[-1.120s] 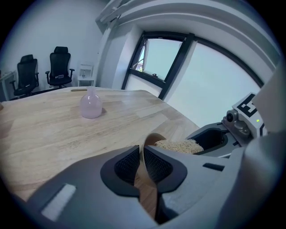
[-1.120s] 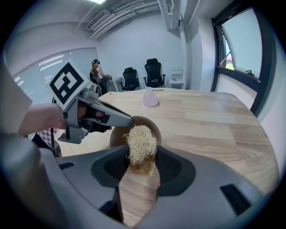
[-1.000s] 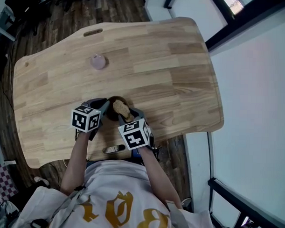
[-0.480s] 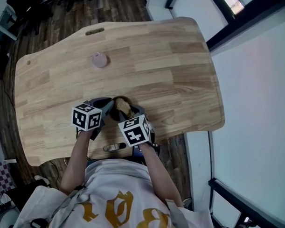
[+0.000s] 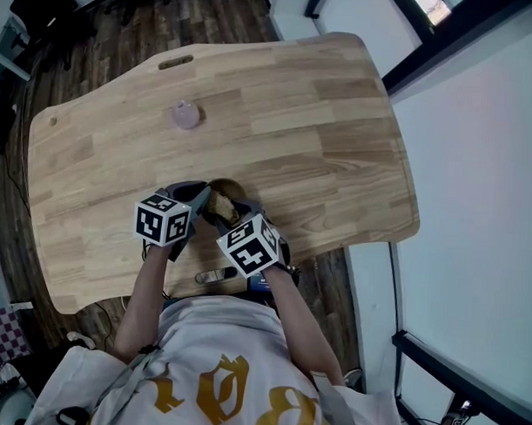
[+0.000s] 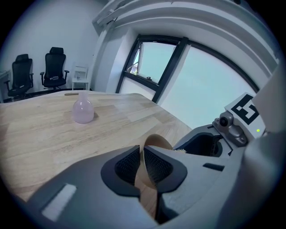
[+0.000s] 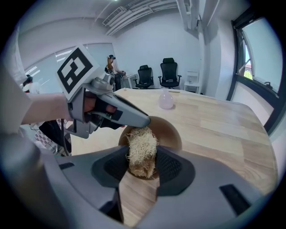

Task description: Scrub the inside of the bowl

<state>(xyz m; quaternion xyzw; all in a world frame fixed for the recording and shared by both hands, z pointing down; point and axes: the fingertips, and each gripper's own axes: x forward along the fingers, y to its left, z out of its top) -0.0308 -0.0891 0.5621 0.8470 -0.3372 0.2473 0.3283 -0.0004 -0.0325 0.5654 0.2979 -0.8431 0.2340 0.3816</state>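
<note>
A small brown bowl point(image 5: 216, 192) sits near the front edge of the wooden table point(image 5: 321, 122). My left gripper point(image 5: 199, 199) is shut on the bowl's rim; in the left gripper view the thin wall of the bowl point(image 6: 157, 143) runs between both pads. My right gripper point(image 5: 230, 216) is shut on a tan fibrous scrubber point(image 7: 142, 148), which is pressed down inside the bowl point(image 7: 169, 129). The left gripper's finger point(image 7: 127, 112) lies over the bowl's far left rim. Most of the bowl's inside is hidden by the scrubber.
A pale pink bottle point(image 5: 185, 115) stands farther back on the table, also seen from the left gripper as a pink bottle point(image 6: 83, 110). The table's front edge point(image 5: 211, 288) is right below both grippers. Black office chairs point(image 7: 161, 71) stand beyond the table.
The right gripper has rolled a little with the scrubber inside the bowl. The left gripper and the bowl have stayed in place.
</note>
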